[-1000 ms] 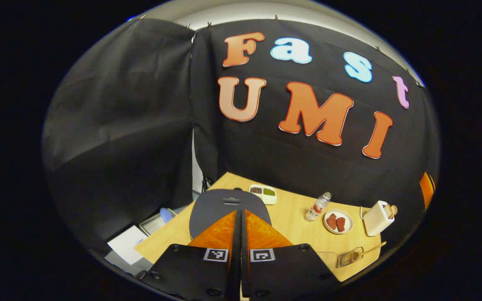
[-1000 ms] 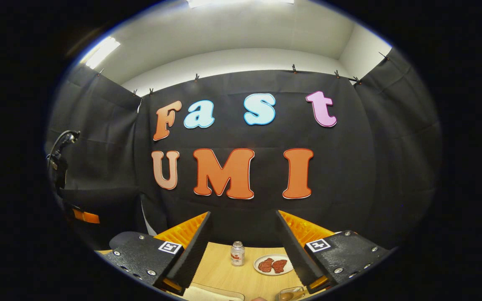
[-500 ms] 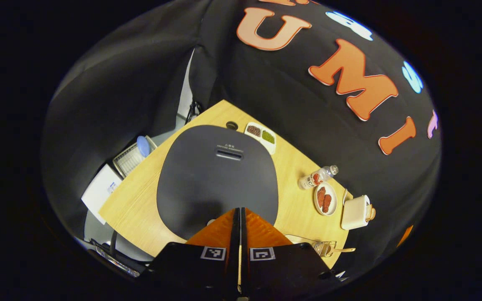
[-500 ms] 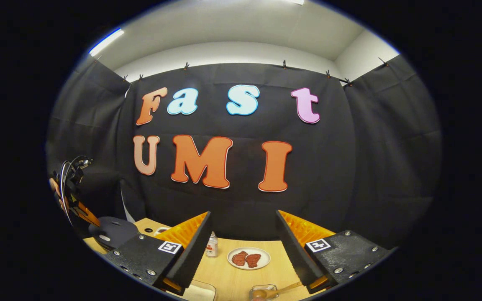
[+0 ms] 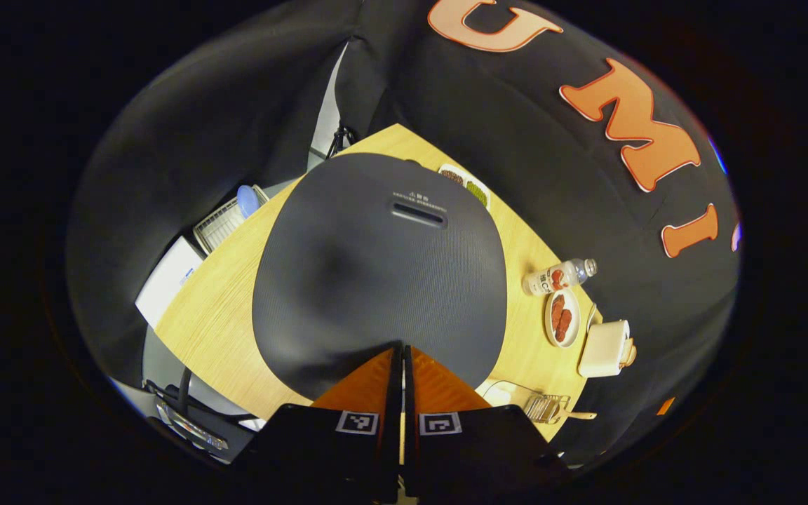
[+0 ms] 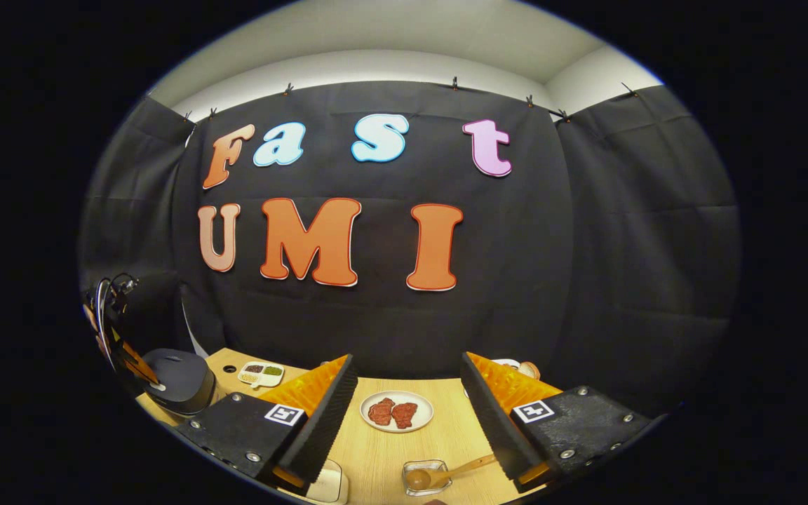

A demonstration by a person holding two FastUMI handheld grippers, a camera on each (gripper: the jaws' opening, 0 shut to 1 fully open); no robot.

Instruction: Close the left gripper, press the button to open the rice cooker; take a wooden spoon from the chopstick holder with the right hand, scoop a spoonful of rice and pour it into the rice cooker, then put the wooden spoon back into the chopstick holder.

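Note:
The dark grey rice cooker (image 5: 376,266) stands with its lid down, right under my left gripper (image 5: 398,348). That gripper is shut, its tips at the lid's near edge. The right gripper view has the cooker (image 6: 181,379) far left, with the left gripper (image 6: 139,368) over its front. My right gripper (image 6: 407,361) hangs open above the table, holding nothing. A white chopstick holder (image 5: 604,348) with a wooden spoon top (image 5: 630,353) stands at the right. Another wooden spoon (image 6: 446,473) rests in a small glass dish (image 6: 426,478).
On the wooden table (image 5: 214,308) lie a plate of red meat (image 6: 397,412), a bottle (image 5: 558,275), a divided dish (image 6: 260,374) and a pale container (image 6: 327,485) near the front edge. Black cloth walls the booth behind and at both sides.
My left gripper has come down toward the cooker lid, which now looms larger. The right gripper has tilted lower, bringing more of the table into view. Both jaws kept their state.

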